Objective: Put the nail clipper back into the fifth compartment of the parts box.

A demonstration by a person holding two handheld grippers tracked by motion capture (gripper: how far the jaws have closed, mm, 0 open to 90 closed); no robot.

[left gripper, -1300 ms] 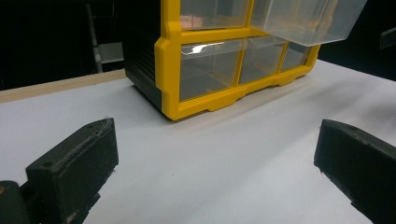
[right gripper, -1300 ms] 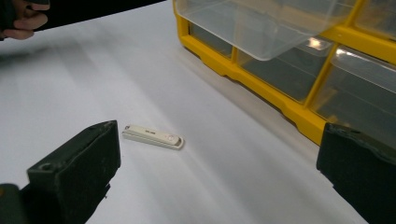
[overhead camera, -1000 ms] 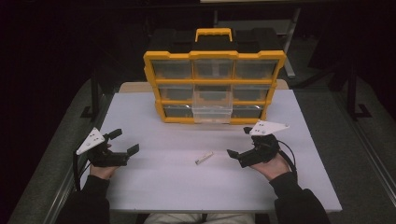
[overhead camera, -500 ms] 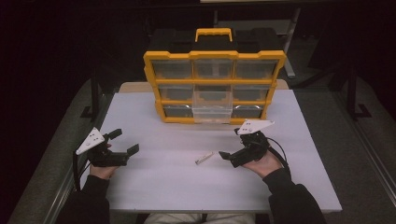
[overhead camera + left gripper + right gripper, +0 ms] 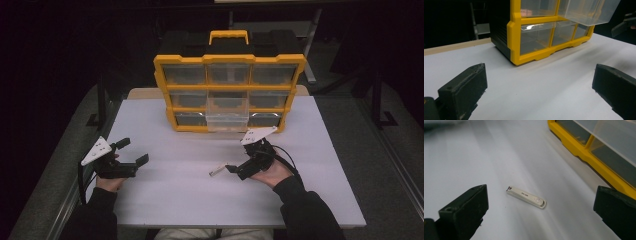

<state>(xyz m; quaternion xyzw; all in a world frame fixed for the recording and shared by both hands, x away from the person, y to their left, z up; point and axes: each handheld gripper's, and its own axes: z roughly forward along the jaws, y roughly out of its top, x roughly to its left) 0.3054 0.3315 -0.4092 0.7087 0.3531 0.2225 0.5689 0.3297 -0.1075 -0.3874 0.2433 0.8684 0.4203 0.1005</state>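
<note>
Clippers (image 5: 526,197), a slim cream-white metal bar with small print and a rounded end, are lying flat on the matte white table (image 5: 165,200), ahead of my right gripper (image 5: 231,169) and between its two blocky black jaws, touching neither. I am holding that gripper's jaws spread wide, empty. Off to its right the organiser (image 5: 584,152) is standing, a glossy yellow frame around clear plastic drawers, one drawer (image 5: 227,118) in the bottom row sticking out toward me. I am keeping my left gripper (image 5: 135,152) low over the table with its jaws wide apart as well, gripping nothing; ahead of it the organiser's yellow corner and black side wall are facing me.
</note>
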